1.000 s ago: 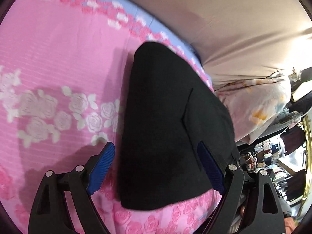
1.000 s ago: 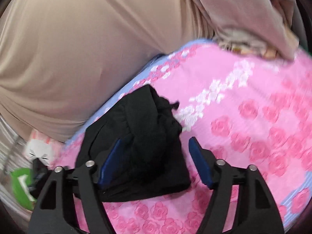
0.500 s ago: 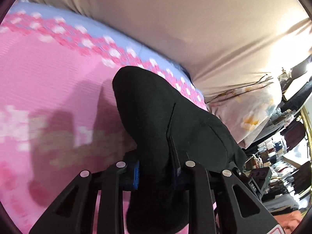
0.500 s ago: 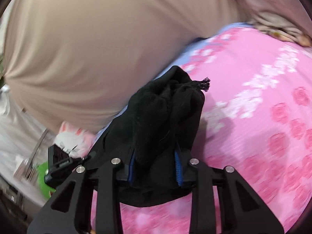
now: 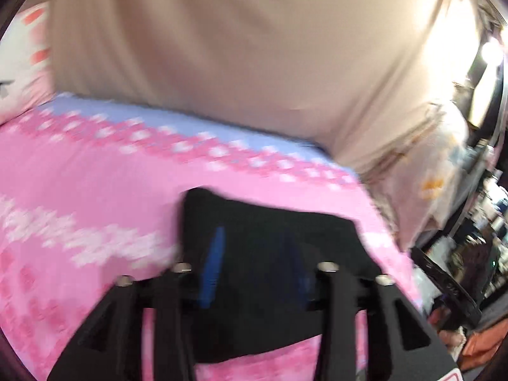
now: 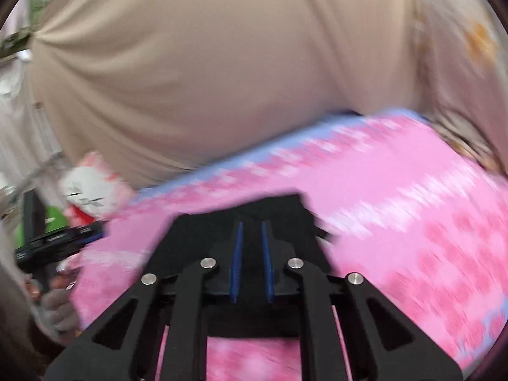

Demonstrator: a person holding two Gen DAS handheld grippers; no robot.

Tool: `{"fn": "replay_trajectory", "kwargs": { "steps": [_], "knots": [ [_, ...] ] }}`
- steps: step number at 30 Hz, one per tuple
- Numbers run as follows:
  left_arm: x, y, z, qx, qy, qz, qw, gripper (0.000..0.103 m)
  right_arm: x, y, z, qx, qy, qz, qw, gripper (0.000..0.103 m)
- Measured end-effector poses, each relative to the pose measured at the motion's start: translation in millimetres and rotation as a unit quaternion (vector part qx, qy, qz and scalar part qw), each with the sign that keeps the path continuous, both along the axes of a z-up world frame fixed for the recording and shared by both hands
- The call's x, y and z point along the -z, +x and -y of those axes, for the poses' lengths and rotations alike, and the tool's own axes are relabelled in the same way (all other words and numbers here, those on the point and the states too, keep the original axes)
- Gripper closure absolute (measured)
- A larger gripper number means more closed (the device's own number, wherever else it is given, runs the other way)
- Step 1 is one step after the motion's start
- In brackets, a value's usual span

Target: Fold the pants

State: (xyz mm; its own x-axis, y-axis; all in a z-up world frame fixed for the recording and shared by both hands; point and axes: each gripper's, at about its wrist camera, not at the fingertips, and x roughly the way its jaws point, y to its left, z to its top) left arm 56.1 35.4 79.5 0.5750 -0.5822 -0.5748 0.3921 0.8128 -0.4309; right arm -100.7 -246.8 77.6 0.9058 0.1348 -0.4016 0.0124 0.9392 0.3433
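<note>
A: Left wrist view, blurry. Black two-finger left gripper (image 5: 254, 262) with blue pads, jaws partway apart and opening. The folded black fabric pants (image 5: 273, 231) lie flat on the pink rose-print bedsheet with a pale blue border (image 5: 95, 190), behind and under the fingers. No cloth visibly bunched between the pads; I'd say not clamped.

B: Agreed. Pants position?

A: Near centre of the sheet, close to the camera, far edge short of the blue border. Beyond the border a big beige draped cloth (image 5: 238, 47) fills the far side. A pale floral pillow (image 5: 428, 184) sits far right, cluttered shelves at the right edge, too blurred to name.

B: Right wrist view?

A: Black two-finger right gripper (image 6: 252, 254), blue pads nearly together, narrow slit left, closing. Nothing seen between the pads; the pants (image 6: 241, 222) show as a dark flat shape under and past the fingertips on the pink sheet (image 6: 412, 222).

B: Gripping the pants?

A: Doesn't look like it. Pads look bare, fabric lies below.

B: Anything else?

A: White and pink plush cat toy (image 6: 92, 187) far left off the sheet edge. Beside it at the left, a black device in a hand (image 6: 54, 285), likely the other gripper, blurred. Beige cloth (image 6: 206, 63) across the far side.
</note>
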Motion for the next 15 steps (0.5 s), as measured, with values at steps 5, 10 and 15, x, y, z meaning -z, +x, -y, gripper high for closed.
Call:
{"fn": "replay_trajectory", "kwargs": {
  "steps": [5,10,15],
  "knots": [
    [38,21,59,0.031,0.033,-0.059,0.9973,0.057,3,61,-16,-0.046,-0.005,-0.025,0.999,0.092],
    [101,26,77,0.023,0.081,-0.084,0.9929,0.056,106,140,28,-0.002,0.000,-0.170,0.985,0.103],
    [102,21,78,0.025,0.099,-0.062,0.9929,0.053,54,109,22,-0.002,0.027,-0.098,0.995,0.099]
  ]
}}
